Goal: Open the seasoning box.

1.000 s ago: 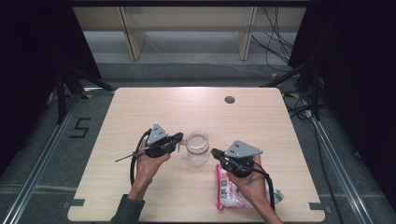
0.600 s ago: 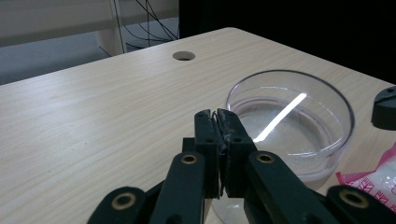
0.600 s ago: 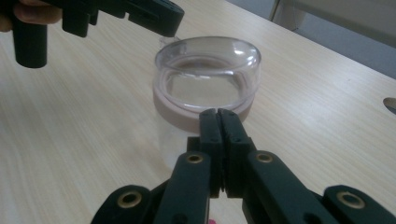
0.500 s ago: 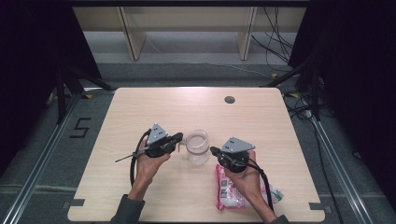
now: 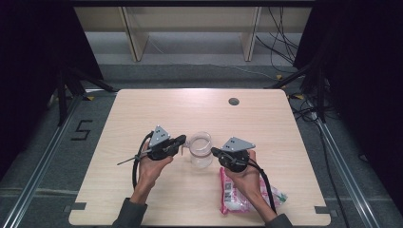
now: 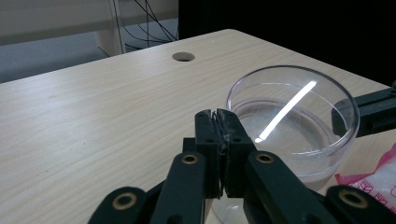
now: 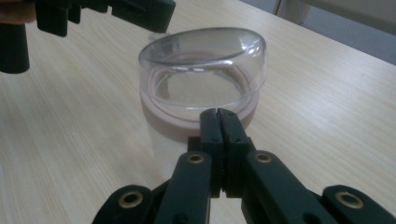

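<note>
A clear plastic cup (image 5: 200, 149) with a wider top section stands on the table's middle; it shows large in the left gripper view (image 6: 292, 121) and the right gripper view (image 7: 205, 70). My left gripper (image 5: 183, 139) is shut, its tips (image 6: 217, 116) right at the cup's left rim, where a small clear tab sticks out. I cannot tell whether that tab is pinched. My right gripper (image 5: 212, 151) is shut with nothing between its jaws (image 7: 218, 114), just short of the cup's right side. Each gripper appears in the other's view, the right (image 6: 373, 112) and the left (image 7: 140, 11).
A pink and white packet (image 5: 233, 197) lies on the wooden table (image 5: 142, 114) under the right hand, its corner in the left gripper view (image 6: 378, 179). A round hole (image 5: 233, 101) is in the tabletop at the back. Dark stands and cables ring the table.
The right gripper has moved a little left, closer to the cup. The left gripper and the cup have stayed where they were.
</note>
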Available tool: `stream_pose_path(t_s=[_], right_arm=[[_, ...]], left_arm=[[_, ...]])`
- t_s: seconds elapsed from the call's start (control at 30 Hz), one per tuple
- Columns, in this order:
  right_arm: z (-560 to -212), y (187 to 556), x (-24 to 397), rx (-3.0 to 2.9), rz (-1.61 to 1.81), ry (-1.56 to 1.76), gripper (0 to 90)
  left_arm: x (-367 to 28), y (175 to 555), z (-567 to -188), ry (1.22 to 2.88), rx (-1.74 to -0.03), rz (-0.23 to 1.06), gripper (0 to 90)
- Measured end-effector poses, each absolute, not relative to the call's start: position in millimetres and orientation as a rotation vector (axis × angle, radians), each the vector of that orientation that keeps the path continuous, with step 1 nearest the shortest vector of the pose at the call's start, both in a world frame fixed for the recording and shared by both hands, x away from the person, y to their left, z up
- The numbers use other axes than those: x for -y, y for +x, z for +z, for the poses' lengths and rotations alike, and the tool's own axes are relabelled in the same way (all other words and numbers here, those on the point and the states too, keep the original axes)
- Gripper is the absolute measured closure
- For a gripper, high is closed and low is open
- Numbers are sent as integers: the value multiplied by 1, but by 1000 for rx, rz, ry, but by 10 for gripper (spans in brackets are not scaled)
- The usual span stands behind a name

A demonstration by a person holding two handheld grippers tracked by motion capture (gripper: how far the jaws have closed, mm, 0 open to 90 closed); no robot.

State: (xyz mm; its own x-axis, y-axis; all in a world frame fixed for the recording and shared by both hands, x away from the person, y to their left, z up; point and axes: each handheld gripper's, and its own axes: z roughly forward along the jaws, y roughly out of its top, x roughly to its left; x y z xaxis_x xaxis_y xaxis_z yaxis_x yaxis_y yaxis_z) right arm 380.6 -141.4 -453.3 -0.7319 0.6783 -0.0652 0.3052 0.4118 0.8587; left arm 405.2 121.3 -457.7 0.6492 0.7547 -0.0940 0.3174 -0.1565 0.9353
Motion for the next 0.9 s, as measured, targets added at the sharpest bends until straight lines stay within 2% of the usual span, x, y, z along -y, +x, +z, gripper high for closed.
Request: stream_pose_path(t_s=[0.23,0.33,0.53,0.67,0.9], right_arm=[[-453,380,137,-2275,1261,840,900],[-453,380,137,-2283,1272,838,900],[-448,381,135,-2275,1286,838,900],[-444,380,132,-2251,1305,831,900],[-439,381,127,-2221,1330,780,900]], left_arm=[[-123,406,-458,1743,-860,485,872],[-123,406,-458,1738,-871,481,846],[-133,403,-453,1689,-890,461,595],[-138,396,-448,1758,-850,471,464],[-142,373,-461,1850,-881,481,326]])
